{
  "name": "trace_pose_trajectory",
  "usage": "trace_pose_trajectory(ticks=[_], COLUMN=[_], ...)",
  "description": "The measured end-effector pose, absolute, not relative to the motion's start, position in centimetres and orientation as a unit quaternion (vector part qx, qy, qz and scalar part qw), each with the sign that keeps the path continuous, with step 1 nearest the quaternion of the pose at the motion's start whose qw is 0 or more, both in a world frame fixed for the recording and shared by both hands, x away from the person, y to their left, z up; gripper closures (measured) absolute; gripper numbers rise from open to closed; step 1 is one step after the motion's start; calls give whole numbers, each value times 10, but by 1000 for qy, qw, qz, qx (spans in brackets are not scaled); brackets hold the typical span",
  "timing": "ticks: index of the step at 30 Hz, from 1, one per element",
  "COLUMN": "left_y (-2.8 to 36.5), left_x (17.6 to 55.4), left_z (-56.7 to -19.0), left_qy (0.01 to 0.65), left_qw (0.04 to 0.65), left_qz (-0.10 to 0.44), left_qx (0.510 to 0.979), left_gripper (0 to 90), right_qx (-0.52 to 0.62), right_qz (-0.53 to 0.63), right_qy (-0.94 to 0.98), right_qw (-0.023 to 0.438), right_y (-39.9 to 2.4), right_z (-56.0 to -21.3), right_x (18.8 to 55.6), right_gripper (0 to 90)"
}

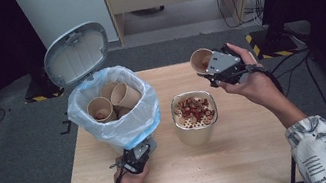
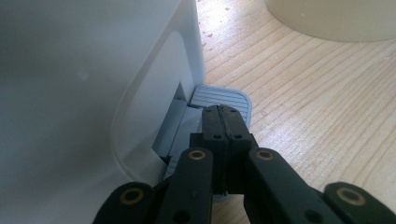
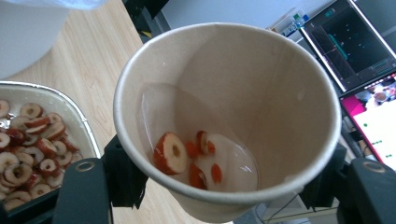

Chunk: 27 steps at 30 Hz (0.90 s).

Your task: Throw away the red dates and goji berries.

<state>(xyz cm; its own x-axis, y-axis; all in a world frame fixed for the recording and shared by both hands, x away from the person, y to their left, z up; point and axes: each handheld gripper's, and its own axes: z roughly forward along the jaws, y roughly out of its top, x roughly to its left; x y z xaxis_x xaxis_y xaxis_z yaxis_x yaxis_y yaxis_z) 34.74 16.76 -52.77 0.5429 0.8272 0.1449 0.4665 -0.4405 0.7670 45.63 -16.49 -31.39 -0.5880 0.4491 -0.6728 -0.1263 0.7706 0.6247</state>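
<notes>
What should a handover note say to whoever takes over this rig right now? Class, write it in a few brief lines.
Left hand-held gripper: shut, pressing the bin's pedal; lid up.
Right hand-held gripper: shut on a paper cup held above the table, red slices and some liquid inside.
Done: several cups lie in the lined bin; the strainer bowl holds many slices.
Left: probably empty this cup over the strainer, then bin it.

Paper cup (image 3: 229, 121) base cut off at frame bottom; right claw (image 3: 224, 186) pads hidden behind cup wall; bin (image 2: 93, 84) blurred up close.
</notes>
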Motion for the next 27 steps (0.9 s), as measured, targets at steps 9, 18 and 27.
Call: trace_pose_trajectory(ticks=[9, 18, 27], left_y=[168, 168, 168], left_x=[348, 347, 348], left_z=[-527, -528, -528], left_qy=[400, 402, 401], left_qw=[345, 345, 346], left_qz=[261, 260, 260], left_qx=[808, 807, 808], left_gripper=[892, 892, 892], right_qx=[78, 66, 18], right_qz=[289, 278, 220], right_qy=[835, 835, 828], right_qw=[462, 470, 516], right_y=[-160, -160, -154], right_z=[-315, -316, -309], right_x=[458, 460, 452], right_gripper=[315, 315, 315])
